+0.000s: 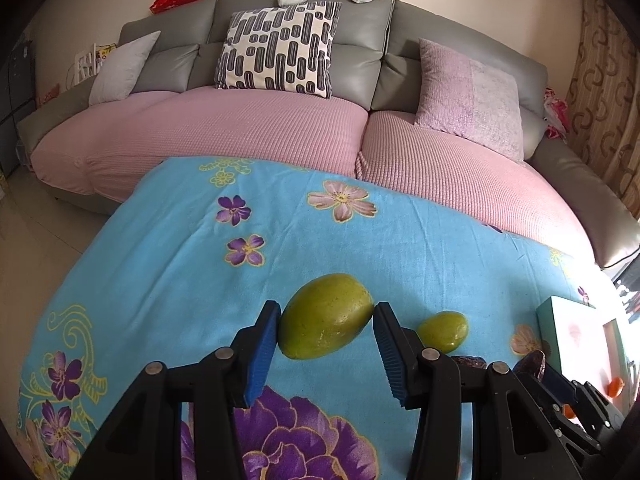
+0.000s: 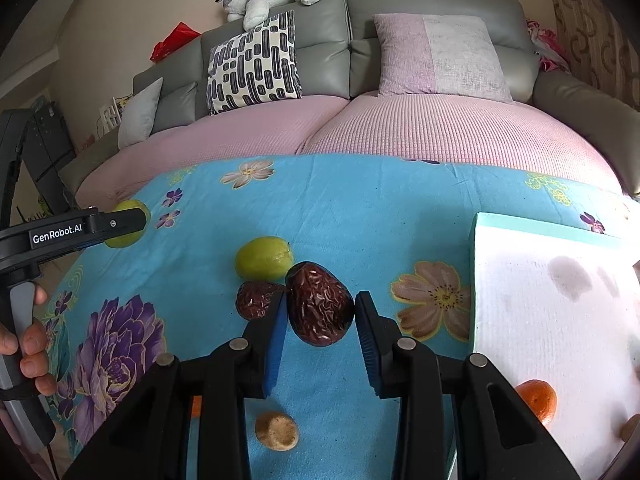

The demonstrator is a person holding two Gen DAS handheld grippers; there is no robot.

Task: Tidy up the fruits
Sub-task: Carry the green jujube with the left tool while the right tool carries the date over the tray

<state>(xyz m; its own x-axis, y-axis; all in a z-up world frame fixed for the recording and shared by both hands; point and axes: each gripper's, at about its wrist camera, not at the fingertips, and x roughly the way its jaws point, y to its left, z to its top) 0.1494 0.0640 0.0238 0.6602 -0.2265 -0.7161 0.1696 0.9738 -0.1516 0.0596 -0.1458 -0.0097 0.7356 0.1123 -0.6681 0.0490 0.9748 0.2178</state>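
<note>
Over the floral cloth (image 1: 168, 248), left gripper (image 1: 326, 322) clasps a green fruit (image 1: 325, 327); right gripper (image 2: 320, 308) clasps a dried date (image 2: 319, 303).

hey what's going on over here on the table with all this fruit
A person is sorting fruit on a floral blue tablecloth with a handheld gripper in each hand. The left gripper is closed around a large green fruit, with a smaller green fruit beside it. The right gripper grips a wrinkled red date; a second date lies just left of it. A white box lid on the right already carries an orange fruit.
</note>
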